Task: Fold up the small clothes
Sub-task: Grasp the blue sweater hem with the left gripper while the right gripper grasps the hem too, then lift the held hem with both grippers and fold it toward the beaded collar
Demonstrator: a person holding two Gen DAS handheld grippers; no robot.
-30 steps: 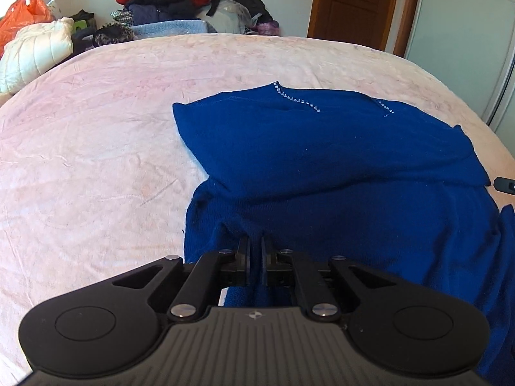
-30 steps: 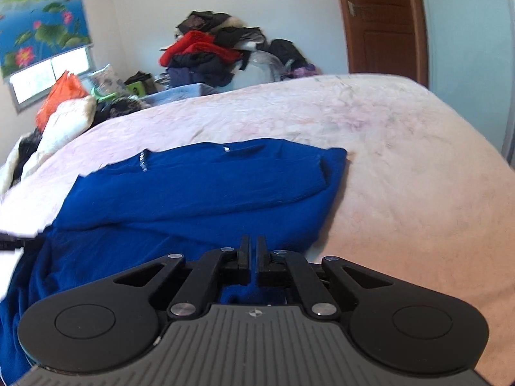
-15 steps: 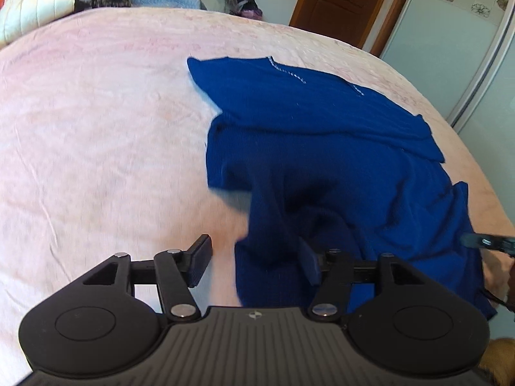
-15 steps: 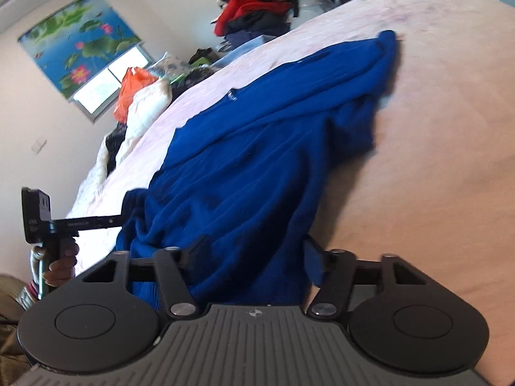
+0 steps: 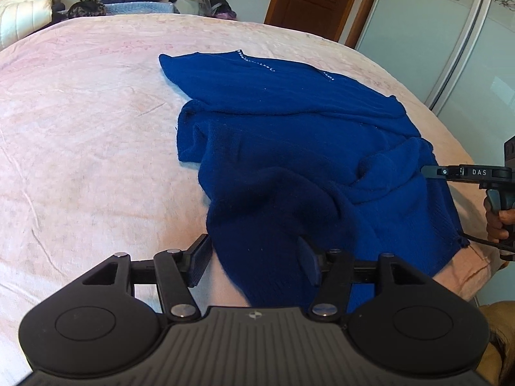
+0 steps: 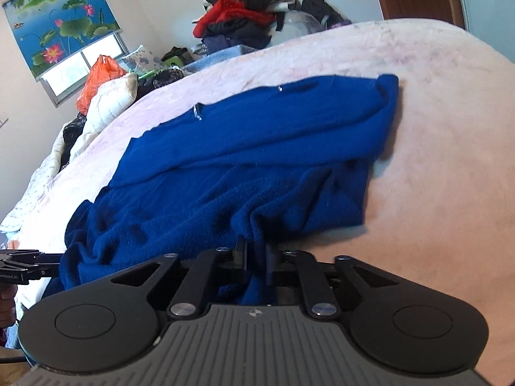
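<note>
Blue sweater (image 5: 289, 135) lies rumpled on the pink bed (image 5: 80, 122).
The left hand-held gripper (image 5: 254, 262) is spread wide, its fingers either side of the near hem — gripping nothing. The right hand-held gripper (image 6: 256, 257) is pinched narrow on a bunched fold of the sweater's near edge.

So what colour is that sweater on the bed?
Deep blue sweater, with small sparkly studs along the neckline; the left wrist view shows it best.
</note>
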